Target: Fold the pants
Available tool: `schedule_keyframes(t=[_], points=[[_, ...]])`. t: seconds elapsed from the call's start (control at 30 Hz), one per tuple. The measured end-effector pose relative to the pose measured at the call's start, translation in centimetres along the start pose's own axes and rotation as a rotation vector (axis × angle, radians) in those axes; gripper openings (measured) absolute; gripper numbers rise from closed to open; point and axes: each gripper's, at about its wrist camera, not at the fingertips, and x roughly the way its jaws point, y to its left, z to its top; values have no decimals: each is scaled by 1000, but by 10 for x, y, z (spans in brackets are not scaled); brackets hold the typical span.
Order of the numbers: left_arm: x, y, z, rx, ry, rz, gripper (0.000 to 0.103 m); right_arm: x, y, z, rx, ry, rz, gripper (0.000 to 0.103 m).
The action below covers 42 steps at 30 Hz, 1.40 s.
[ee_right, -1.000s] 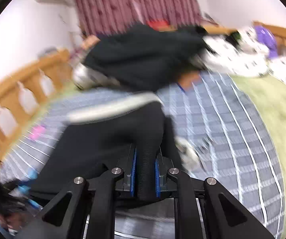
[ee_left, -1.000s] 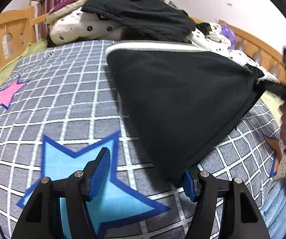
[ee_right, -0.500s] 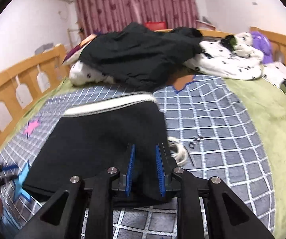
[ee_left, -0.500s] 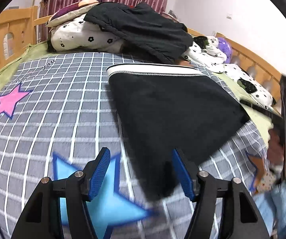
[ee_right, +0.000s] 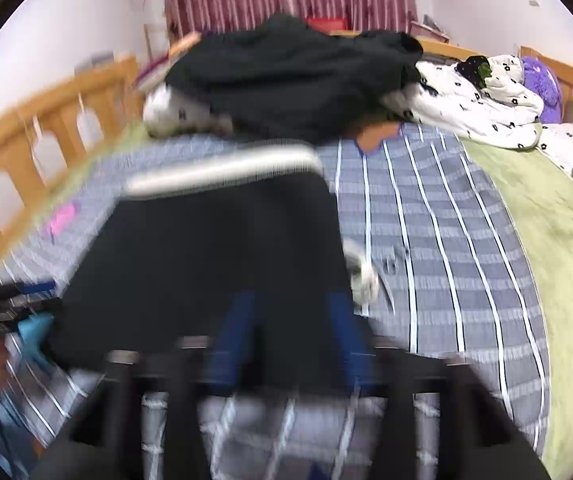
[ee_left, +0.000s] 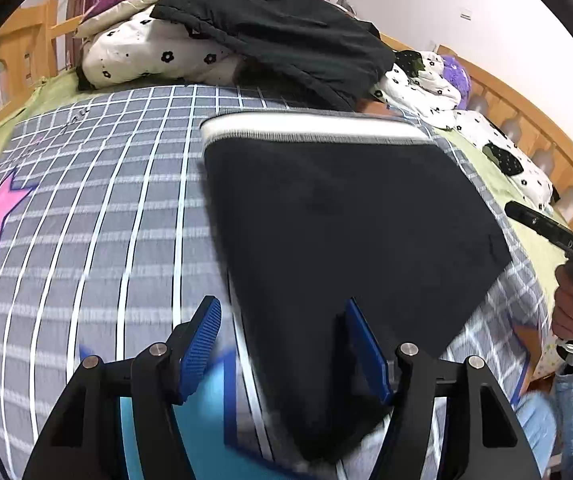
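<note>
Right tool (ee_right: 286,332), clamped on the pants (ee_left: 346,220) a second ago, is now parted like the left tool (ee_left: 282,344); fold is judged laid flat on the bed (ee_left: 106,220).

Pants (ee_left: 338,216): one pair, black, soft matte fabric, with a broad white-grey elastic waistband (ee_left: 310,130) along the far edge. Folded into a flat, roughly four-sided panel, waistband end away from the cameras, the body widening toward the near edge. Lies flat on the grey checked bedspread (ee_left: 98,208), near corner overlapping a blue star print. Right wrist view is motion-blurred; same dark panel and pale waistband visible, finer detail indistinct.
</note>
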Motion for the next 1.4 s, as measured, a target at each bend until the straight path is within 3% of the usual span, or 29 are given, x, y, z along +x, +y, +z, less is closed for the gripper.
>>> schedule_keyframes(t=[0.07, 0.13, 0.27, 0.3, 0.37, 0.4, 0.47, 0.53, 0.57, 0.63, 0.7, 0.77, 0.87, 1.03, 1.17, 1.23, 1.27, 1.3, 1.37, 1.4], points=[[12, 4, 19, -27, 19, -8, 63, 19, -8, 27, 37, 2, 35, 68], [29, 8, 34, -56, 42, -35, 62, 51, -13, 44, 34, 58, 64, 68], [70, 30, 49, -133, 92, -67, 62, 121, -30, 54, 47, 234, 71, 67], [79, 37, 48, -154, 106, -75, 63, 127, -33, 53, 50, 243, 86, 67], [100, 49, 43, -221, 140, -151, 62, 138, -39, 55, 60, 259, 141, 67], [103, 52, 41, -235, 121, -177, 62, 141, -40, 57, 47, 261, 152, 67], [104, 49, 41, -212, 104, -177, 58, 149, -41, 56, 47, 270, 169, 67], [105, 46, 43, -222, 102, -179, 39, 157, -45, 55, 96, 293, 206, 66], [103, 46, 45, -230, 98, -179, 31, 159, -48, 56, 120, 306, 232, 56], [93, 48, 51, -257, 88, -201, 20, 151, -49, 55, 155, 319, 255, 52], [82, 52, 59, -270, 81, -241, 18, 136, -44, 60, 165, 294, 258, 25], [68, 60, 67, -286, 97, -289, 17, 109, -37, 70, 263, 240, 321, 22], [37, 83, 75, -309, 88, -348, 16, 77, 2, 76, 281, 207, 306, 21], [-30, 145, 76, -224, 47, -212, 17, 54, 72, 68, 347, 185, 453, 21], [-26, 174, 57, -129, 91, -93, 21, 78, 124, 45, 331, 163, 473, 21], [-4, 183, 35, -114, 101, -23, 27, 101, 137, 30, 275, 153, 385, 23], [4, 186, 28, -116, 99, 12, 28, 115, 143, 21, 225, 149, 265, 29], [11, 189, 21, -107, 94, 39, 39, 125, 145, 12, 170, 156, 178, 34], [7, 191, 14, -99, 54, 54, 47, 127, 145, 7, 111, 139, 160, 36], [0, 191, 12, -89, 38, 74, 48, 124, 146, 11, 101, 164, 143, 45]])
